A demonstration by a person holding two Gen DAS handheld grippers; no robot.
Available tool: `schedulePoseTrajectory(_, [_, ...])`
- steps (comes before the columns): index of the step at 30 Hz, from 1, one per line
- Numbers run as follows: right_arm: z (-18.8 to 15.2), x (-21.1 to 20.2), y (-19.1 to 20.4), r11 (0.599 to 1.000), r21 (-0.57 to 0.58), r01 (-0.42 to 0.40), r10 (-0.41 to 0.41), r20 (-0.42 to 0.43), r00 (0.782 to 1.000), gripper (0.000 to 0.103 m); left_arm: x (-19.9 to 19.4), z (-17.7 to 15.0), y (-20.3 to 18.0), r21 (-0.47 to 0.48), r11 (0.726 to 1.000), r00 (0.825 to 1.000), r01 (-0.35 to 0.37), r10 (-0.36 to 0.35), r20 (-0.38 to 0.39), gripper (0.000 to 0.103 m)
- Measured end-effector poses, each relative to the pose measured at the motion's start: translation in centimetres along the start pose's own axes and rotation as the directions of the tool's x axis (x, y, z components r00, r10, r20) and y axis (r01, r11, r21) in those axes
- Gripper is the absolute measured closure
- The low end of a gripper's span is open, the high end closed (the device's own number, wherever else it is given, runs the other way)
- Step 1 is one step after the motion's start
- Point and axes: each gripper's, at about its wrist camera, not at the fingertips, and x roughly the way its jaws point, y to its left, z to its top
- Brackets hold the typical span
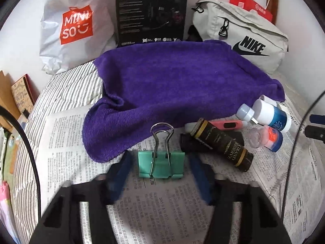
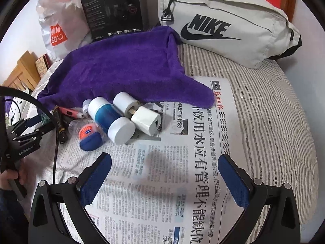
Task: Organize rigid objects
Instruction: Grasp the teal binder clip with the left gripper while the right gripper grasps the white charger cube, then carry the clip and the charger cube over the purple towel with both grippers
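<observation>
Left wrist view: left tongs parted, flanking green binder clip, contact unclear.
Right tongs: spread wide, empty, over newspaper.

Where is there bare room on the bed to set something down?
Bare newspaper lies in front of the open right gripper, and striped bedding is free between the newspaper and the Nike bag. It is crowded around the bottles beside the purple towel.

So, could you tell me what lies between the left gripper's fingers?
In the left wrist view, the green binder clip lies on the newspaper between the left gripper's open fingers, apparently untouched.
</observation>
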Motion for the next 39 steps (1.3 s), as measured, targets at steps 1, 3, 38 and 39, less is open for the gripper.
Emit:
schedulePoseTrajectory(1, [0.2, 0.2, -0.1, 1.0, 0.002, -0.002, 0.002, 0.001, 1.0, 0.0, 0.0, 0.1, 0.0, 0.002, 1.0, 1.0, 0.002, -0.002, 0.001, 0.059])
schedulePoseTrajectory(3, [0.4, 0.4, -0.2, 1.0, 0.002, -0.003, 0.003, 0.002, 1.0, 0.0, -0.2, 0.0, 0.0, 0.004, 1.0, 1.0, 0.007, -0.007, 0.008, 0.064])
schedulePoseTrajectory(38, [3.1, 5.0, 1.2, 0.974, -0.215, -0.067, 0.089, 0.094, 0.992, 0.077, -0.2, -0.1, -0.3, 0.024, 1.0, 1.0, 0.006, -0.006, 0.006, 0.064])
schedulePoseTrajectory(39, [2.9, 5.0, 1.4, 0.974, -0.218, -0.059, 0.082, 0.101, 0.991, 0.077, -0.2, -0.1, -0.3, 0.023, 1.0, 1.0, 0.006, -0.006, 0.006, 0.064])
